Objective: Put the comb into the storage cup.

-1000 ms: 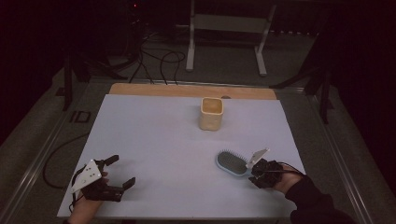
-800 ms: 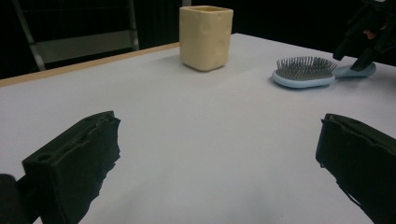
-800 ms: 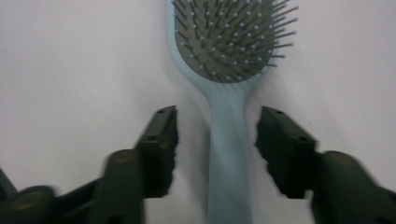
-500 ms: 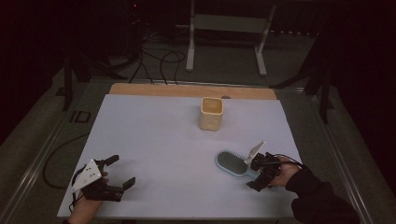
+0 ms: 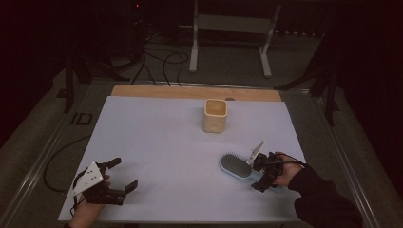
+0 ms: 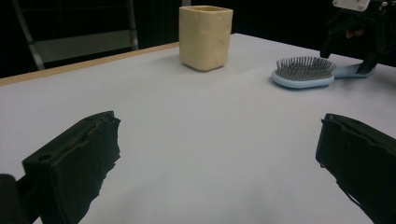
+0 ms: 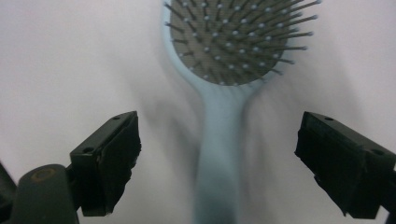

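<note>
— Step in hand? Looks like a release, or a fresh grasp being set up: right tongs [image 7: 217, 163] spread wide, having just been opening, astride the brush [image 7: 229, 56] handle with nothing pressed against either pad.

— Brush free, then?

— Seems so. Lying flat on the tabletop [image 5: 157, 142], bristles up, head pointing away from the right tongs, handle running back between the two jaws with a gap on each side. No contact to be seen in the right gripper view.

— And in the high view?

— Brush [image 5: 236, 166] near the tabletop's right front, right tongs [image 5: 263, 176] just behind the head, over the handle. Cup [image 5: 215, 115] well apart, farther back, upright.

— Left side?

— Left tongs [image 5: 122, 175] also apart, empty, resting low at the left front, far from the brush. Pointed toward the cup [image 6: 205, 37] and the brush [image 6: 304, 73] across bare tabletop.

— Next move?

— Probably one of two: closing squarely on the handle for a lift toward the cup, or backing straight off without nudging it. Either way, staying centred over the handle.
</note>
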Available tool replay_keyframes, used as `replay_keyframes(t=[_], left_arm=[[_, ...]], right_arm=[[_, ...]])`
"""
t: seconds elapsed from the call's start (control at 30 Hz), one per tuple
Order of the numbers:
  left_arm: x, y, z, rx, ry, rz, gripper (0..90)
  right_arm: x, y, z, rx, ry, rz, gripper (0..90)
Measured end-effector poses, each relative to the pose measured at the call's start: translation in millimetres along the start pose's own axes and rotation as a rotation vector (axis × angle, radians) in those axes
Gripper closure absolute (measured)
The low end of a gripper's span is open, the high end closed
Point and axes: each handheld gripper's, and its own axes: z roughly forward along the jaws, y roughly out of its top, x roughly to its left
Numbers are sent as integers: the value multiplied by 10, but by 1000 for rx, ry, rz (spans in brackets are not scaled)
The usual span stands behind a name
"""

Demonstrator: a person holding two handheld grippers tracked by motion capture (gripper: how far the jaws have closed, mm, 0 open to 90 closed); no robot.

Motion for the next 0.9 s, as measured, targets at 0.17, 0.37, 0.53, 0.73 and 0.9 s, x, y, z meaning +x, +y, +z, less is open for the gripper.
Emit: replay_keyframes(t=[0.17, 0.37, 0.53, 0.73, 0.9], left_arm=[[3, 0, -3, -2, 1, -1, 0], [1, -1, 0, 0, 0, 0, 0], [2, -2, 2, 1, 0, -1, 0], [4, -2, -1, -2, -3, -5, 0], [3, -1, -3, -4, -4, -4, 0]], right_arm=[[-27, 14, 32, 64, 3, -19, 138], [-27, -5, 88, 73, -1, -26, 136], [-47, 4, 103, 57, -1, -31, 178], [-45, 72, 138, 83, -1, -22, 426], [-58, 92, 146, 83, 1, -13, 493]])
